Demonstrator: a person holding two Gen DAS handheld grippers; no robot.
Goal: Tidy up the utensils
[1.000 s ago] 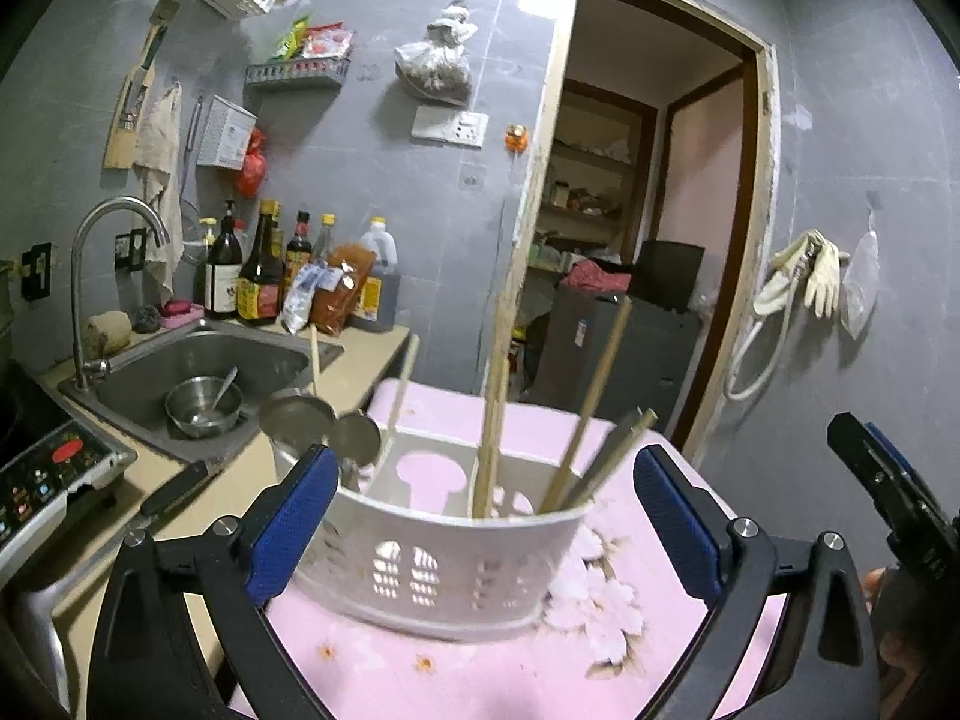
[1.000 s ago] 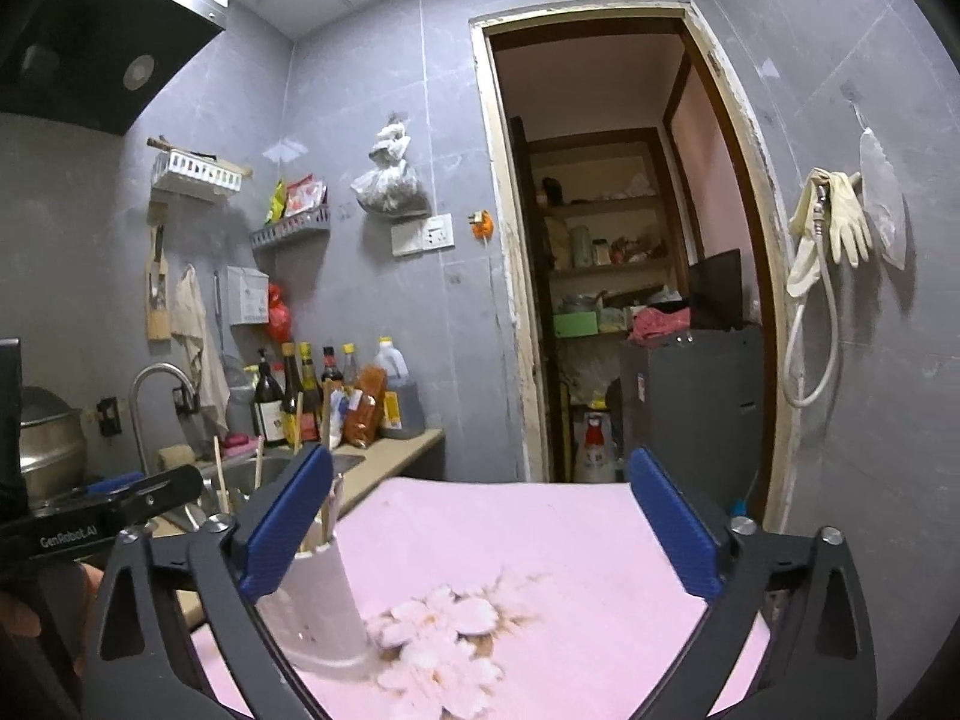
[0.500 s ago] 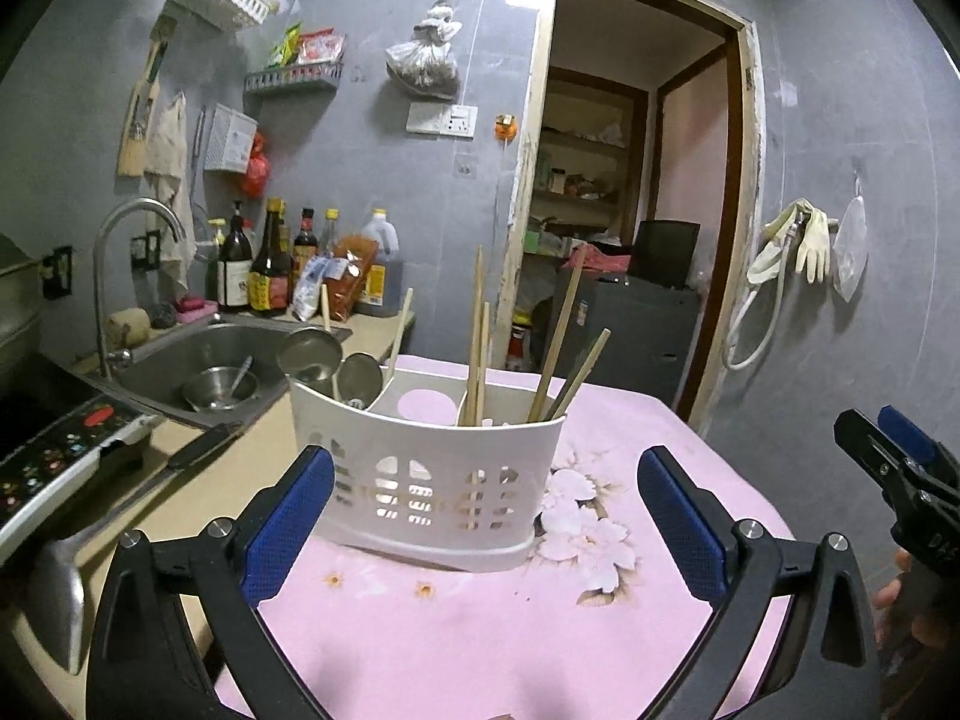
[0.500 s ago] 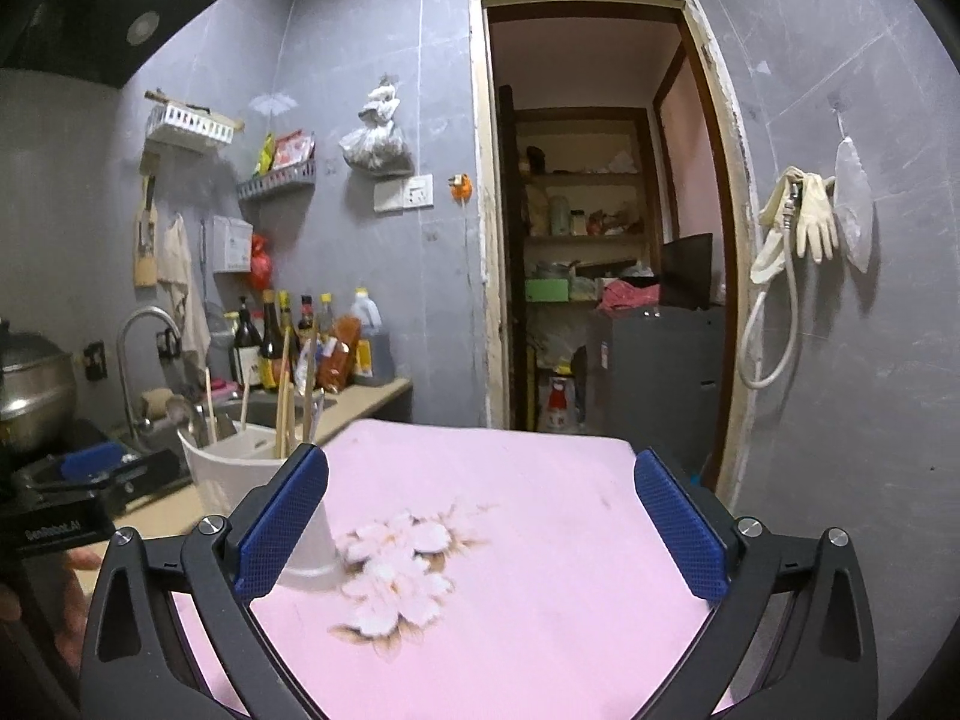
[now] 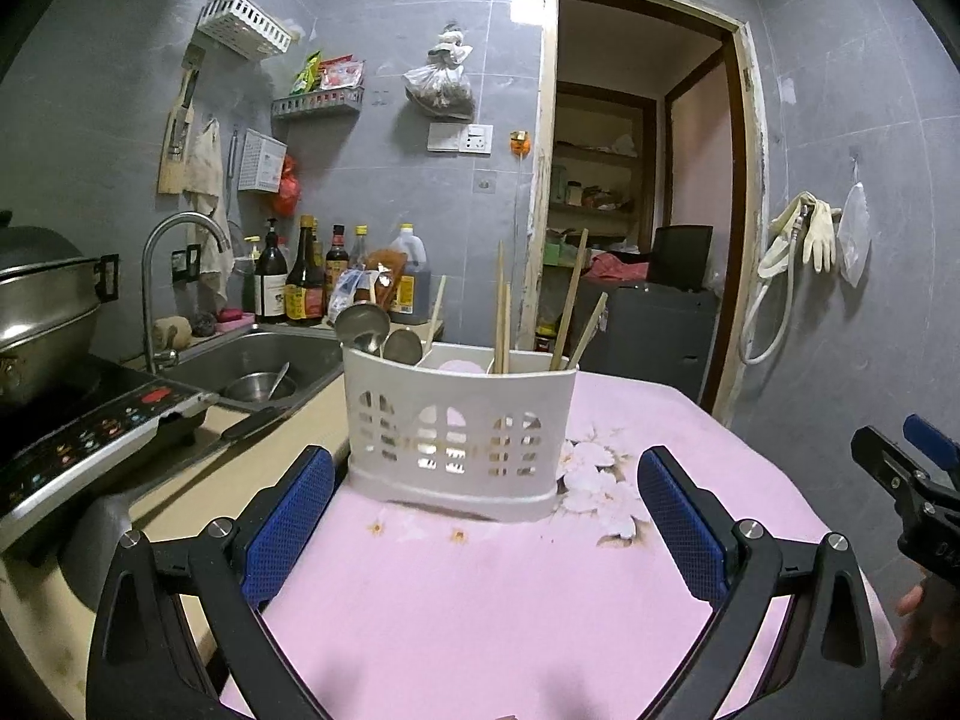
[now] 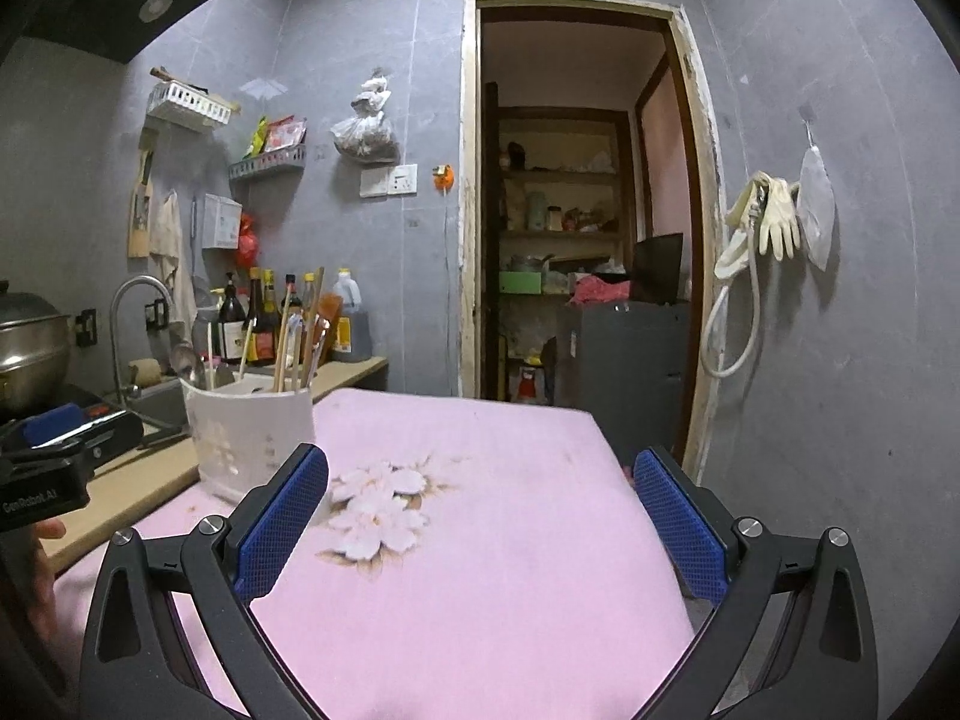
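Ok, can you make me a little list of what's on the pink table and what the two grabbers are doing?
table cover: pink cloth with a white flower print
holder: white utensil caddy, upright on the cloth
in holder: wooden chopsticks and two metal ladles
left gripper: jaws open, empty, facing the caddy without touching it
right gripper: jaws open, empty, over bare cloth
beside the table: sink with a metal bowl

A table covered with a pink cloth with a white flower print (image 5: pixel 510 588) (image 6: pixel 480 540) carries a white perforated plastic utensil holder (image 5: pixel 459 441) (image 6: pixel 249 435). The holder stands upright near the cloth's left edge, just beside the printed flowers.
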